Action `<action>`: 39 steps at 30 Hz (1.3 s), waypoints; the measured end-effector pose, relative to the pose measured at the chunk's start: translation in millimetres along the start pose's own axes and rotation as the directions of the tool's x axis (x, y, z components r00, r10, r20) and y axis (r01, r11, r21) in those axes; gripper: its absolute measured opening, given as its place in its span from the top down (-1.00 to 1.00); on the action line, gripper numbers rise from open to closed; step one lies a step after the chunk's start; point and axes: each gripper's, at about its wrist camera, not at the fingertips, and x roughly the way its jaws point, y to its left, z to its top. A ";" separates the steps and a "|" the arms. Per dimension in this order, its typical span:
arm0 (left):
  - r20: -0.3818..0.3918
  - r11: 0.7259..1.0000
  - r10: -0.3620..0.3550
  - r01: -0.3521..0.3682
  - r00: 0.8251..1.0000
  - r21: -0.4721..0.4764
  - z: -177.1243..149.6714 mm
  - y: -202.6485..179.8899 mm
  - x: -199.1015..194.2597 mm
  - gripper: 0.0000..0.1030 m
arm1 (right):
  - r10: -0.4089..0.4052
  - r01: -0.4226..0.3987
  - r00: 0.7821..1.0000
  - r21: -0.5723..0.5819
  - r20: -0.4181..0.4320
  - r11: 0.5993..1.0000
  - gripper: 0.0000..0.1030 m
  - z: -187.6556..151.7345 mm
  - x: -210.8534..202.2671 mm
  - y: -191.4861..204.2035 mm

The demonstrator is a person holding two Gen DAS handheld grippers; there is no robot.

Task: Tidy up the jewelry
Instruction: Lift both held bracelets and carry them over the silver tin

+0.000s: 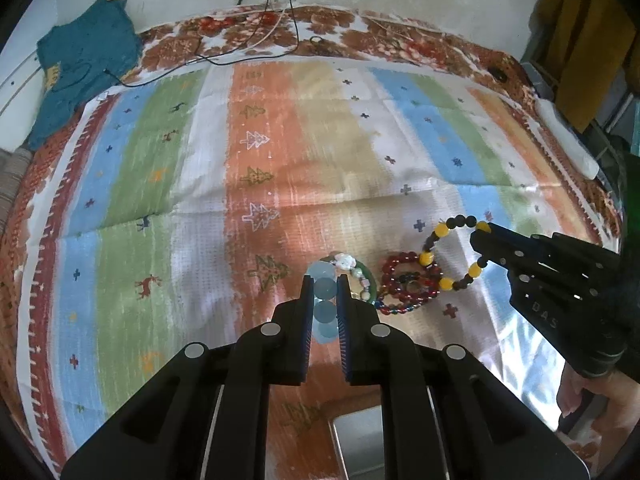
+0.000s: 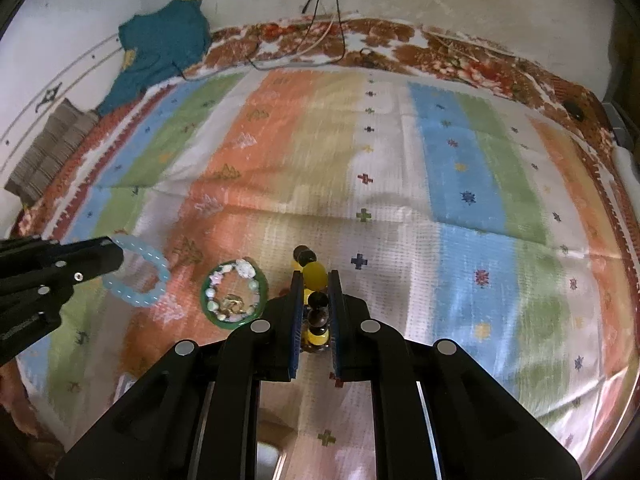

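Observation:
My left gripper [image 1: 324,280] is shut on a pale blue bead bracelet [image 1: 323,304] and holds it above the striped cloth; the bracelet also shows in the right wrist view [image 2: 138,270]. My right gripper [image 2: 314,276] is shut on a yellow and dark bead bracelet [image 2: 314,276], which hangs as a loop in the left wrist view [image 1: 454,254]. A green bangle with pale beads inside it [image 2: 234,292] lies on the cloth between the grippers. A red bead bracelet [image 1: 408,284] lies beside it.
The striped patterned cloth [image 1: 280,140] covers the surface. A teal garment [image 1: 84,56] and black cables [image 1: 248,52] lie at the far edge. A grey metal tray corner [image 1: 360,440] shows under my left gripper. A white object [image 1: 568,136] lies at the right edge.

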 end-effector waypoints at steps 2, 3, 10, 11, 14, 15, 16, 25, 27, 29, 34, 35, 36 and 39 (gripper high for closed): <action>0.012 1.000 -0.004 0.004 1.000 -0.003 -2.1 -0.8 -6.4 0.79 | 0.006 -0.006 1.000 -0.002 0.021 1.000 0.76 -1.7 -9.5 1.8; 0.018 1.000 -0.009 0.009 1.000 -0.001 -3.3 -2.1 -10.7 0.79 | 0.007 -0.007 0.999 -0.007 0.034 1.000 0.76 -2.5 -15.3 3.5; 0.065 0.999 -0.033 0.032 0.997 0.013 -12.0 -12.4 -38.2 0.79 | 0.014 -0.011 0.996 -0.024 0.089 1.000 0.76 -8.0 -39.9 12.6; 0.069 0.999 -0.032 0.031 0.997 0.017 -13.8 -13.5 -41.1 0.79 | 0.009 -0.006 0.995 -0.030 0.096 1.000 0.76 -9.4 -44.2 14.2; 0.076 0.999 -0.037 0.036 0.996 0.019 -20.4 -15.7 -49.3 0.79 | 0.023 -0.020 0.994 -0.033 0.111 0.999 0.76 -12.7 -54.8 17.7; 0.079 0.999 -0.042 0.041 0.996 0.018 -22.6 -16.5 -52.7 0.79 | 0.032 -0.029 0.993 -0.032 0.116 0.999 0.76 -13.9 -58.1 18.7; 0.083 0.999 -0.045 0.044 0.995 0.020 -24.4 -17.7 -56.2 0.79 | 0.035 -0.031 0.992 -0.034 0.120 0.999 0.76 -14.2 -60.2 20.0; 0.127 0.998 -0.062 0.058 0.990 0.036 -43.2 -24.5 -80.3 0.79 | 0.043 -0.035 0.988 -0.061 0.146 0.998 0.76 -30.1 -78.5 29.8; 0.128 0.997 -0.065 0.061 0.990 0.038 -48.1 -25.8 -82.9 0.79 | 0.048 -0.040 0.988 -0.062 0.145 0.997 0.76 -34.1 -81.3 30.9; 0.130 0.997 -0.065 0.061 0.989 0.038 -51.7 -26.6 -84.8 0.79 | 0.050 -0.041 0.988 -0.063 0.147 0.997 0.76 -37.8 -84.6 32.4; 0.132 0.997 -0.069 0.065 0.989 0.040 -57.2 -28.3 -87.5 0.79 | 0.060 -0.051 0.988 -0.063 0.145 0.997 0.76 -47.9 -92.0 34.2; 0.132 0.997 -0.070 0.065 0.989 0.039 -58.2 -28.3 -88.1 0.79 | 0.061 -0.052 0.988 -0.064 0.145 0.997 0.76 -49.7 -93.2 34.7; 0.132 0.997 -0.070 0.065 0.989 0.040 -59.1 -28.7 -88.3 0.79 | 0.061 -0.053 0.987 -0.064 0.145 0.997 0.76 -51.6 -94.6 35.0; 0.132 0.997 -0.071 0.065 0.989 0.047 -64.2 -30.8 -89.7 0.79 | 0.067 -0.058 0.987 -0.064 0.143 0.996 0.75 -56.8 -97.2 35.8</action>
